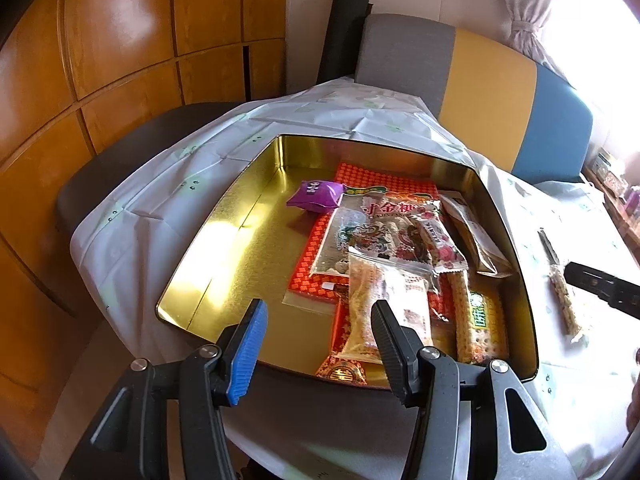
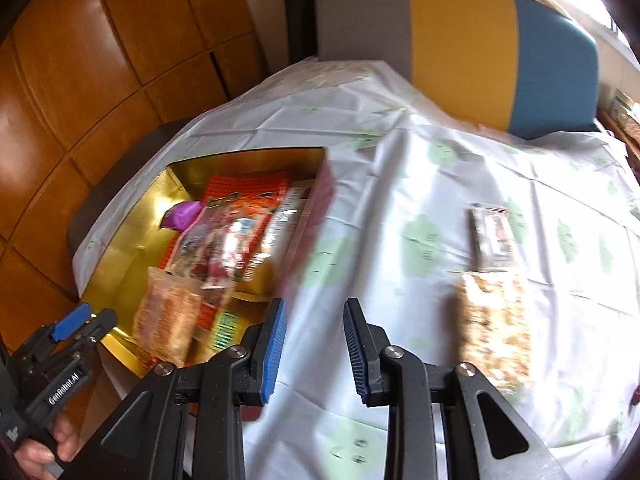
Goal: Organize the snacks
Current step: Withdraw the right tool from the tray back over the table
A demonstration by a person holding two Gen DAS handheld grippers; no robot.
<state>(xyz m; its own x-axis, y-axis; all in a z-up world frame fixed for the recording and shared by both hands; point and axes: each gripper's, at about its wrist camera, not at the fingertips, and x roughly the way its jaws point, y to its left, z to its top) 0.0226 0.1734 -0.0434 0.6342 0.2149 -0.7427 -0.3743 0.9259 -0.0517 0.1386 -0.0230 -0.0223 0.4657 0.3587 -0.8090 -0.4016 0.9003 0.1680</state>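
Home dining rm: wood cabinets (image 1: 120, 40), curtain (image 1: 528, 8), tablecloth (image 2: 400, 160), upholstered chair (image 1: 480, 80).

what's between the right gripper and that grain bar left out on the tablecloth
Nothing visible. The right gripper is open and empty over bare tablecloth; the grain bar lies just to its right, with only a smaller dark packet beyond the bar's far end.
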